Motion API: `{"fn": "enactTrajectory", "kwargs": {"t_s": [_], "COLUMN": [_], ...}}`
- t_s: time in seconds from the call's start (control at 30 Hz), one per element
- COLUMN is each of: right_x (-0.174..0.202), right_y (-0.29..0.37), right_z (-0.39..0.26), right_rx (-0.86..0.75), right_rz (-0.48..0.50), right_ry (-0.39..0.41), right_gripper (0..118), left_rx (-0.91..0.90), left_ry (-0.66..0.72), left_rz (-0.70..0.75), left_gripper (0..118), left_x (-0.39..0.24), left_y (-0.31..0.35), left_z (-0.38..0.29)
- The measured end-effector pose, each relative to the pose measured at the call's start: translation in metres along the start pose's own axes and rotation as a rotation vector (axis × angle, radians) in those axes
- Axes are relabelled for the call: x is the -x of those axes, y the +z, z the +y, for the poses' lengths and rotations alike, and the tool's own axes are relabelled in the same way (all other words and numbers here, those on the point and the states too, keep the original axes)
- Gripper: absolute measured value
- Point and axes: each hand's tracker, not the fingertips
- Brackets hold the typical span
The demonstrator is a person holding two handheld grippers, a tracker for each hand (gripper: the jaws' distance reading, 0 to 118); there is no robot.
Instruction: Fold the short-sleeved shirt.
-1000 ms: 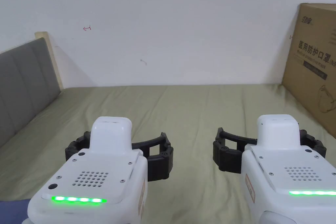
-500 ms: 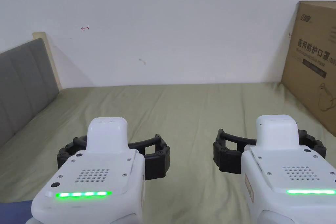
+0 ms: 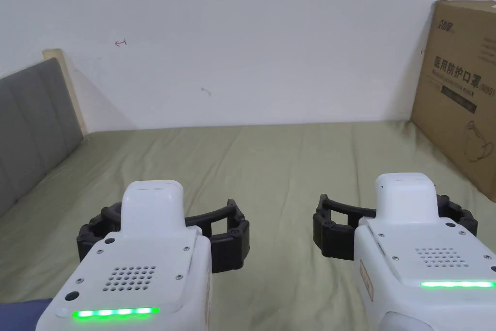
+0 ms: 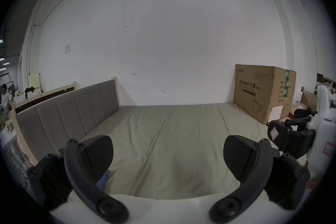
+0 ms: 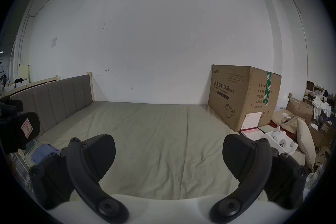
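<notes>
Both grippers, left [image 3: 162, 230] and right [image 3: 395, 223], hover over the bed [image 3: 281, 162], jaws wide apart, holding nothing. Bluish cloth [image 5: 42, 152], probably the shirt, lies bunched at the bed's near-left edge. Folding not yet begun.

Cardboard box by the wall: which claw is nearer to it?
Right. The right claw hovers over the bed sheet just short of the cardboard box; the left claw is farther off, toward the headboard.

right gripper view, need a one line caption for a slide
Open right gripper held above an olive-green bed sheet, bluish cloth at the left edge, cardboard box against the wall.
</notes>
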Motion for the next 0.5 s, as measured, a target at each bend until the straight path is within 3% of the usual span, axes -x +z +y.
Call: {"fn": "enactTrajectory", "kwargs": {"t_s": [0.17, 0.5], "right_x": [0.0011, -0.0014], "right_y": [0.0010, 0.0019], "right_z": [-0.0002, 0.0010], "right_rx": [-0.002, -0.003], "right_rz": [0.004, -0.002], "right_ry": [-0.003, -0.010], "right_gripper": [116, 116], "left_rx": [-0.021, -0.013], "left_ry": [-0.080, -0.057], "left_rz": [-0.032, -0.002], "left_gripper": [118, 118], "left_x": [-0.0038, -0.0067], "left_y": [-0.0009, 0.0014], "left_z": [-0.0013, -0.0017]}}
